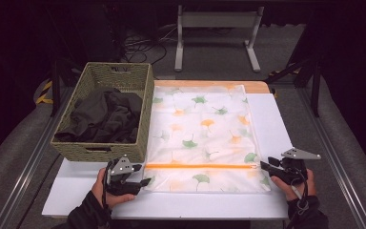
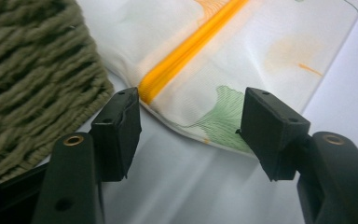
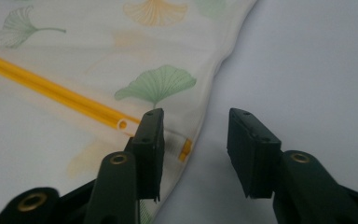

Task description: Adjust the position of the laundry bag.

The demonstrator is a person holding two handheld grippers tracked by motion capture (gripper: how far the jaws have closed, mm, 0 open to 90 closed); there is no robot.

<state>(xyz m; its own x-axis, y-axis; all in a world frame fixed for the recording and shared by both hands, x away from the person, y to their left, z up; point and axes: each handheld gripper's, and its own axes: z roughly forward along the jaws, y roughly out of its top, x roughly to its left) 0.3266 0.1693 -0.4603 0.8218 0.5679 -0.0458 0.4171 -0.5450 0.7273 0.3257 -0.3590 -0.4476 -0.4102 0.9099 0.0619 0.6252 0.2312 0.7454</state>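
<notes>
A white mesh laundry bag printed with green and orange ginkgo leaves lies flat on the white table top. An orange zipper runs across it near the front edge. My left gripper is open at the bag's front left corner, its jaws either side of that corner and the zipper's end. My right gripper is open at the bag's right edge, beside the zipper's pull end. Nothing is held by either.
A woven olive basket holding dark crumpled clothes stands at the left, touching the bag's left side; its wall is close to my left gripper. A metal stand is on the floor behind the table.
</notes>
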